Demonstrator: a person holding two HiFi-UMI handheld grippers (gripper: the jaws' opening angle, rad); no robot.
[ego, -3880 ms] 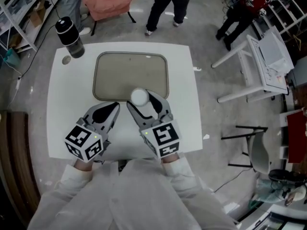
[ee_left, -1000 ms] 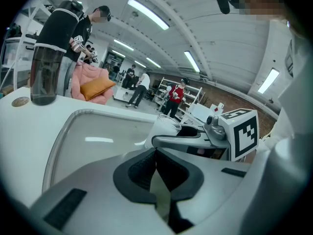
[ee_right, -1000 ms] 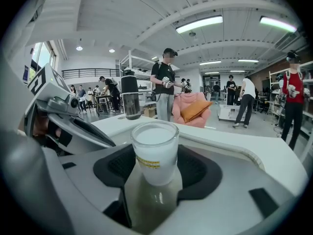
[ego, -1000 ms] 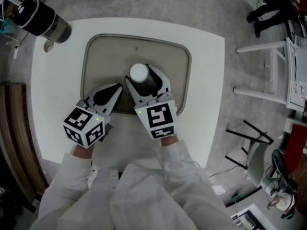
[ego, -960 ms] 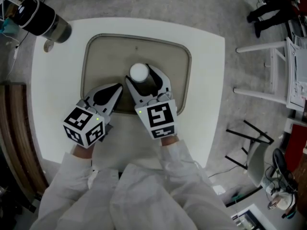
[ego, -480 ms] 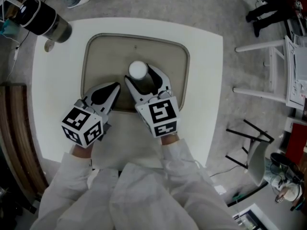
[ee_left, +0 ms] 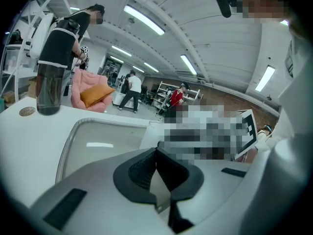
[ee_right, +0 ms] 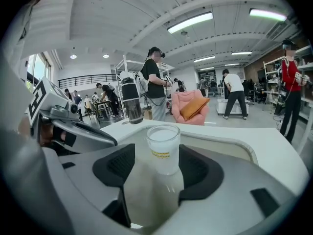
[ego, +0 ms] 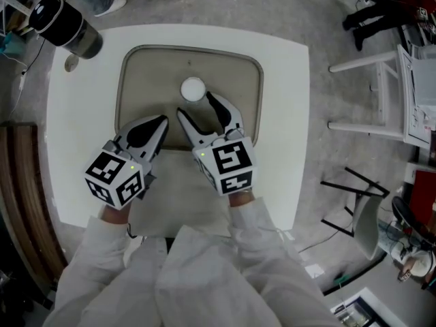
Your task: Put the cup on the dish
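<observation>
The left claw (ego: 161, 121) is hovering pinched together, gripping nothing. The right claw (ego: 195, 105) is gaping wide, holding nothing. The cup (ego: 193, 88) is standing upright just beyond its tips, on the dish (ego: 238, 73).

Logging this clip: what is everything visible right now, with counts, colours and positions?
Square white table: one, white, fills the middle of the head view.
Beige rectangular tray: one, beige, on the table's far half.
Small white cup: one, white, upright on the tray, just ahead of the right gripper.
Dark grey bottle: one, dark grey with a black lid, far-left table corner.
Small round disc: one, beside the bottle.
Pink armchair: one, pink, beyond the table.
Bystanders: several, standing in the background.
Left gripper: jaws together, at the tray's near edge.
Right gripper: jaws apart behind the cup.
</observation>
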